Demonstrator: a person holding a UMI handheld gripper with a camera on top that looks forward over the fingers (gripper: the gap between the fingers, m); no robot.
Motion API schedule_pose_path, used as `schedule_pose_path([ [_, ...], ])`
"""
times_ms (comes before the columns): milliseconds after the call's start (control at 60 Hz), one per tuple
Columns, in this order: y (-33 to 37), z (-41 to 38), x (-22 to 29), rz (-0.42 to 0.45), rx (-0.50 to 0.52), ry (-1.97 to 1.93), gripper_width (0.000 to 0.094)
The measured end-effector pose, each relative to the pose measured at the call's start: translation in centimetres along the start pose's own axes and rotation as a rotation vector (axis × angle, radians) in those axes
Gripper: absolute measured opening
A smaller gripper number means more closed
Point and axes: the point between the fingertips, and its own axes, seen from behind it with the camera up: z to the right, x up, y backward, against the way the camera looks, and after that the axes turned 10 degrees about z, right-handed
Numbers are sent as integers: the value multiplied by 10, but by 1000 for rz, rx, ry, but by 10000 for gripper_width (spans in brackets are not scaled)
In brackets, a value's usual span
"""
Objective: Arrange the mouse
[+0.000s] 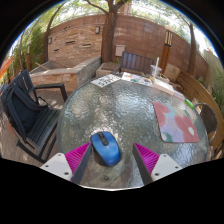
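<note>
A blue computer mouse [106, 148] with a grey wheel lies on the round glass table [120, 105], near its front edge. My gripper [112, 160] is open. The mouse stands between the two fingers, nearer the left pink pad [78, 156], with a gap to the right pad [147, 155]. Neither pad presses on it. A floral mouse mat [178, 120] lies on the table to the right, beyond the right finger.
A dark chair [28, 108] stands left of the table. Across the patio are wooden benches [60, 75], more chairs [135, 62], a bottle [155, 68] and a brick wall [90, 35]. Another chair [208, 118] sits at the right.
</note>
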Motion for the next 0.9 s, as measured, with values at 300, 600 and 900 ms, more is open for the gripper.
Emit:
schedule_pose_path([
  [300,-27,1,4,-15,49,-85,516],
  [600,-15,-6,48,51,126,-67,356],
  [900,22,120,252,394,129,-169,355],
])
